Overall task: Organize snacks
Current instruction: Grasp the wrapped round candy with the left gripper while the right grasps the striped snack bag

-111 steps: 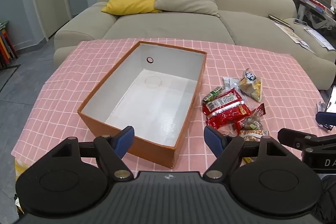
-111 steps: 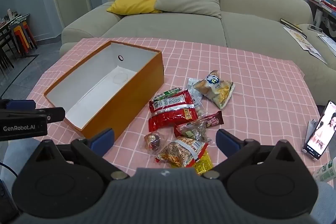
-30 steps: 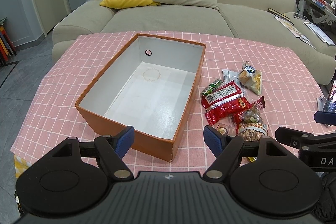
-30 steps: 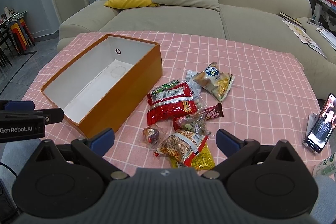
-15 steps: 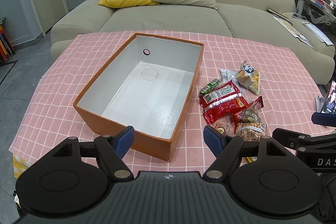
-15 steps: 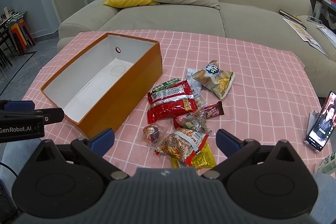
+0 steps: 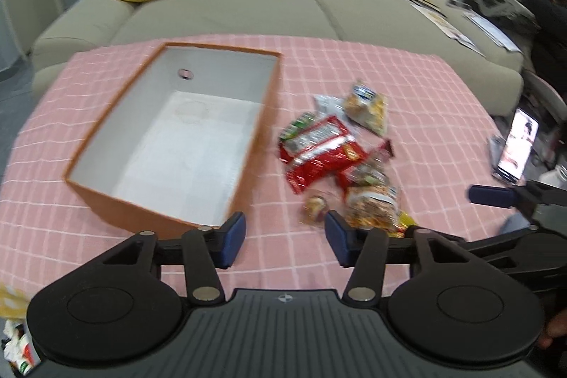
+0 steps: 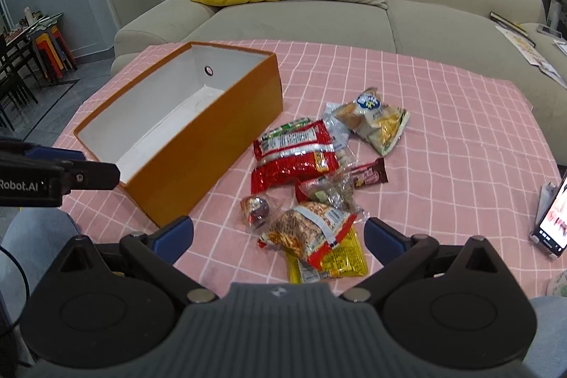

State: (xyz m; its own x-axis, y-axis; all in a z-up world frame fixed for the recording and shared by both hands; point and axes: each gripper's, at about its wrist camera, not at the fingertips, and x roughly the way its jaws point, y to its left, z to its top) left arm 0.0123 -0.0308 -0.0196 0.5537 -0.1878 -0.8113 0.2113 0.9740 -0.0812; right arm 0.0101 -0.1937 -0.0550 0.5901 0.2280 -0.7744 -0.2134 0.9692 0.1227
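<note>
With nothing between them, the left gripper [image 7: 282,238] is closing and the right gripper [image 8: 278,232] is spread wide over the snacks [image 8: 312,229] just ahead, judged light, crinkly, slippery, best pinched at a sealed edge.

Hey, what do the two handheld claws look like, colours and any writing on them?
Both are matte black plastic. Each claw has two black linkage arms with silver pivot bolts, round discs at the base, a ribbed grey body and blue pads. The left claw carries white lettering ending "Robot.AI" on its side, seen from the right claw, plus a thin black cable.
</note>
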